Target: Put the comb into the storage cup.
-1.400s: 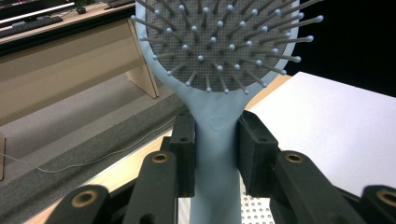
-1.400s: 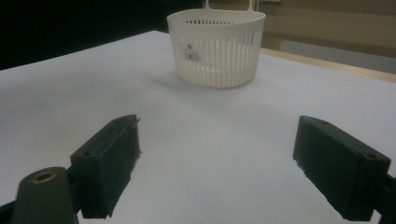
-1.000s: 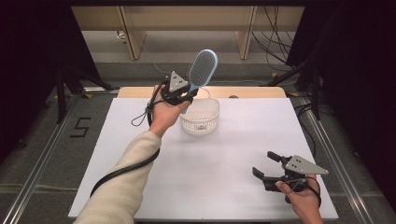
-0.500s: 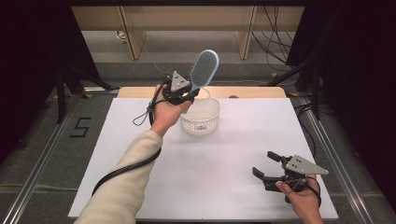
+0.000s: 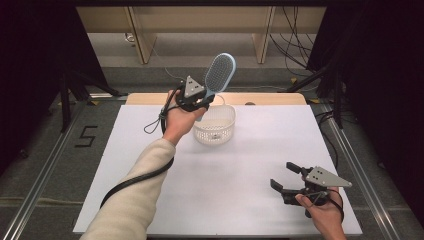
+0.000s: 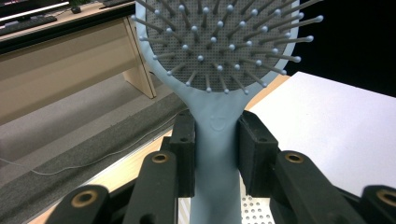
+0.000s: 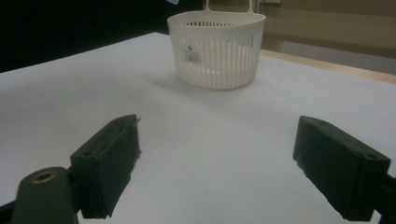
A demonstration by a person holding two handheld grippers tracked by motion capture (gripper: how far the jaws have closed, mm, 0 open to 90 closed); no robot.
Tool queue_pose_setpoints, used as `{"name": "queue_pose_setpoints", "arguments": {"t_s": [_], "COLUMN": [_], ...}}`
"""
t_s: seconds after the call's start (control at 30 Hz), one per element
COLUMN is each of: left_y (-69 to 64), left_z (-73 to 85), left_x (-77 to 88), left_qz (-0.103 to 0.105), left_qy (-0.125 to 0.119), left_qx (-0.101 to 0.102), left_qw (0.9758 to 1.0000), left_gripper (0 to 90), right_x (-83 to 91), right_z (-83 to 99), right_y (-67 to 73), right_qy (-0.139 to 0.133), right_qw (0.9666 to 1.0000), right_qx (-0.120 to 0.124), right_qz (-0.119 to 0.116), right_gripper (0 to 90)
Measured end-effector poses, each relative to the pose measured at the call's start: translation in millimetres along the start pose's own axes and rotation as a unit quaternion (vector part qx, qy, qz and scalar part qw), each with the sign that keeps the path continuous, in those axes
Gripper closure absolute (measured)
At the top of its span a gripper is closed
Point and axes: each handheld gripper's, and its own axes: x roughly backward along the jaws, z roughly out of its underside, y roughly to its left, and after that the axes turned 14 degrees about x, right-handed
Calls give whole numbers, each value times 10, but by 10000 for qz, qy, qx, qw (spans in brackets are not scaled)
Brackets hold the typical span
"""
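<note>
Cream sleeve (image 5: 132,200); black jaws (brass screws), grey plates.

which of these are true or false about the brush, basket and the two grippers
1. The left gripper is shut on the handle of the hairbrush. True.
2. The hairbrush lies inside the white basket. False: it is held up above the basket's far left rim.
3. The right gripper holds the basket. False: its fingers stand open and empty, apart from the basket.
4. The basket stands upright on the white table. True.
5. The brush's bristles face the left gripper's camera. True.
</note>
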Motion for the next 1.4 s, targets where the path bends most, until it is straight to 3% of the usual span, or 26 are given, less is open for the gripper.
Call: {"name": "queue_pose_setpoints", "arguments": {"t_s": [1.4], "left_y": [57], "left_z": [0], "left_x": [-107], "left_qz": [-7], "left_qy": [-1], "left_qx": [34], "left_qw": [10000], "left_gripper": [698], "right_x": [1], "right_z": [1], "right_y": [-4], "right_qy": [-5], "right_qw": [10000], "right_qx": [7], "right_qz": [-6], "right_gripper": [153]}}
